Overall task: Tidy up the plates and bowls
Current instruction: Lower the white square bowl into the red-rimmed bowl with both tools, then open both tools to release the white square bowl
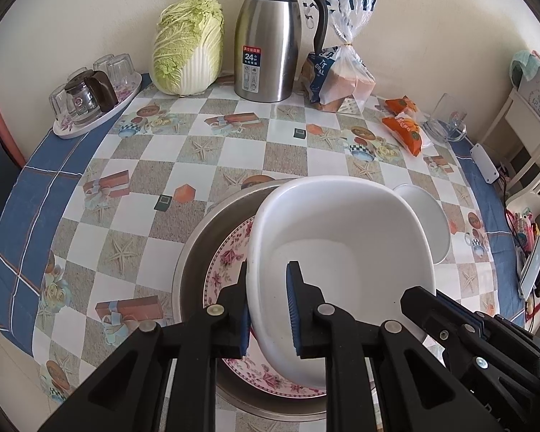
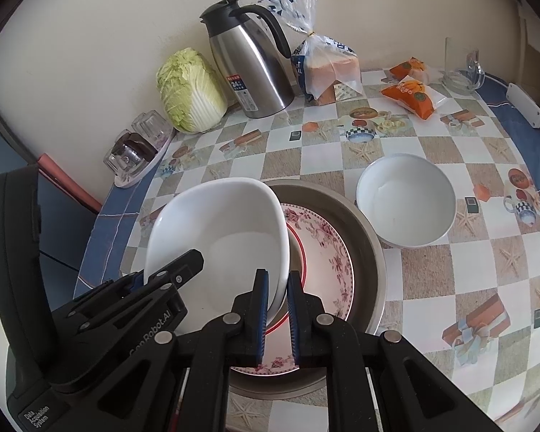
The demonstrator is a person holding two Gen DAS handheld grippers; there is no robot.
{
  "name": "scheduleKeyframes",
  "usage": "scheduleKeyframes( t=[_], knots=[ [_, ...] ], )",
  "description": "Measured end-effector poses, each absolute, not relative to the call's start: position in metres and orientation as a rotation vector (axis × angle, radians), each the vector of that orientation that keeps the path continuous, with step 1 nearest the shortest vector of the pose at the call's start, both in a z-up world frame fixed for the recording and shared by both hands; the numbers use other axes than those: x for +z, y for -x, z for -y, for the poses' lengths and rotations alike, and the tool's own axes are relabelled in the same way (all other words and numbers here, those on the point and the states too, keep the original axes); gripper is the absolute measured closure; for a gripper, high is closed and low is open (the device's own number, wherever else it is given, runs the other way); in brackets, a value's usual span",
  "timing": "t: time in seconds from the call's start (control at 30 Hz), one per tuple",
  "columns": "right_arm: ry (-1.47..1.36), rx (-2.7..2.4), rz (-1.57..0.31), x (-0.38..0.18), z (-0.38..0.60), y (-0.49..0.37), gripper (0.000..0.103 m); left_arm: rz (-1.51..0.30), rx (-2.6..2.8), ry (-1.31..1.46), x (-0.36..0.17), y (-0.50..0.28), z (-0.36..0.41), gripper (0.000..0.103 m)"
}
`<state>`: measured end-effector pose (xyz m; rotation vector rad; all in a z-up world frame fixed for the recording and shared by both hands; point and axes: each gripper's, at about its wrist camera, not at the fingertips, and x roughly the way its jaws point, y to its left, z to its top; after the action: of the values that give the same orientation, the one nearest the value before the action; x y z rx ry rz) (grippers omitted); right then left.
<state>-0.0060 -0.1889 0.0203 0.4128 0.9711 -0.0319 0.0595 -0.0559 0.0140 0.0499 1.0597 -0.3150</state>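
Note:
A white squarish bowl (image 1: 342,244) (image 2: 216,237) hangs tilted over a floral plate (image 1: 226,262) (image 2: 327,252), which lies inside a steel basin (image 1: 198,244) (image 2: 363,237). My left gripper (image 1: 268,288) (image 2: 154,275) is shut on the bowl's left rim. My right gripper (image 2: 278,288) (image 1: 432,306) is shut on the opposite rim. A red ring shows on the plate under the bowl. Whether the bowl touches the plate is hidden. A round white bowl (image 2: 406,205) (image 1: 432,223) stands on the table just right of the basin.
Along the wall stand a cabbage (image 1: 189,46), a steel thermos jug (image 1: 270,39) and bagged bread (image 1: 342,72). Orange snack packs (image 2: 414,97) and a glass mug (image 2: 462,68) sit far right. A tray of glasses (image 1: 90,97) is far left. A white box (image 2: 525,106) lies at the right edge.

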Motion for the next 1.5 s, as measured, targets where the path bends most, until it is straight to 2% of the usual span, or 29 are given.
scheduleKeyframes(
  t=[0.97, 1.13, 1.4, 1.5],
  knots=[
    [-0.421, -0.039, -1.000, 0.010, 0.190, 0.002, 0.090, -1.088, -0.312, -0.069, 0.004, -0.064, 0.062, 0.080],
    [-0.423, -0.039, -1.003, 0.009, 0.191, 0.002, 0.090, -1.088, -0.317, -0.065, 0.004, -0.065, 0.063, 0.075],
    [-0.435, -0.033, -1.007, 0.005, 0.193, 0.000, 0.090, -1.099, -0.324, -0.051, 0.005, -0.065, 0.060, 0.074],
    [-0.437, -0.026, -1.009, 0.005, 0.192, 0.000, 0.089, -1.071, -0.314, -0.052, 0.010, -0.064, 0.057, 0.071]
  ],
)
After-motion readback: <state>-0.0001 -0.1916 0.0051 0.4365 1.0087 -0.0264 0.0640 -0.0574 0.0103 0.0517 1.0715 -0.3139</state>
